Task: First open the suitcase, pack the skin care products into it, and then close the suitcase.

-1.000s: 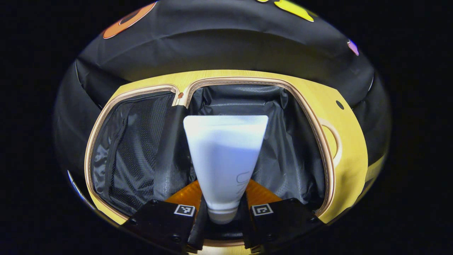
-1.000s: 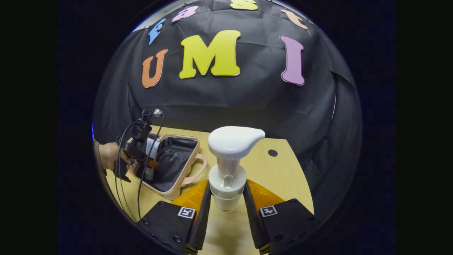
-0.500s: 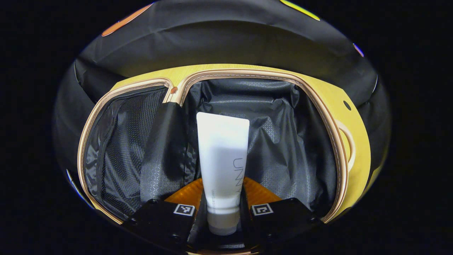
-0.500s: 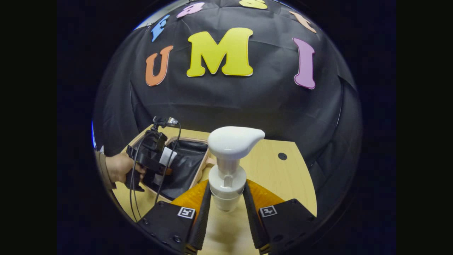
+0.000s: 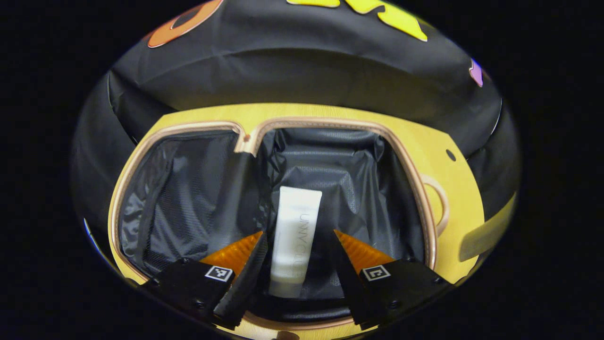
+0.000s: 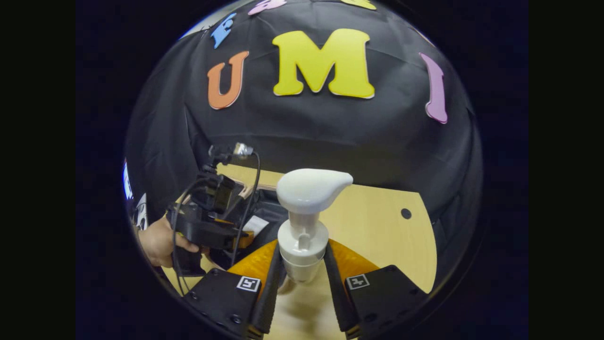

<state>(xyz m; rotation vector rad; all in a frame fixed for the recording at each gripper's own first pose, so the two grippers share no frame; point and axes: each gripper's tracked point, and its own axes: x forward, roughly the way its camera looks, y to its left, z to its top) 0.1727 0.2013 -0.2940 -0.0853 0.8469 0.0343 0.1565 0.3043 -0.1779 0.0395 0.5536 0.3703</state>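
Left gripper view: the left gripper (image 5: 296, 264) hung over the open suitcase (image 5: 427, 208), fingers spread wide and holding nothing; the white tube (image 5: 295, 238) lay between them on the black lining. Right gripper view: the right gripper (image 6: 302, 278) clamped the pump bottle (image 6: 304, 222) by its collar above the table (image 6: 377, 231); the bottle was best carried upright and set beside the tube, clear of the rim.

Lighting even, overhead, moderately bright; strong fisheye bending toward edges; suitcase (image 5: 427, 208) lining dim with soft sheen, slightly motion-blurred; pump bottle (image 6: 304, 222) sharp, casting faint shadow on pale table (image 6: 377, 226); no glare.
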